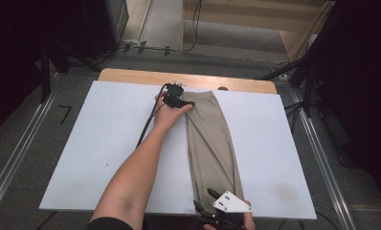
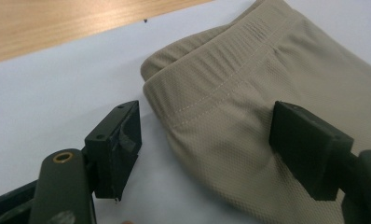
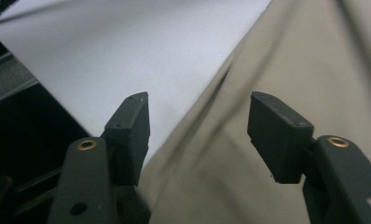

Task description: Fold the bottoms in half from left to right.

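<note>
Lying folded, the trousers (image 2: 249,116) sit between the left gripper's (image 2: 207,149) parted jaws.

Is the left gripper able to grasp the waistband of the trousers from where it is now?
Probably yes: the left gripper stands open astride the waistband edge, nothing between.

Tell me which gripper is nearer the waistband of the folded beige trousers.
Left. The left gripper sits open at the waistband, at the trousers' far end. The right gripper is open at the opposite, near end.

Bright table, dark blurred surroundings
</note>
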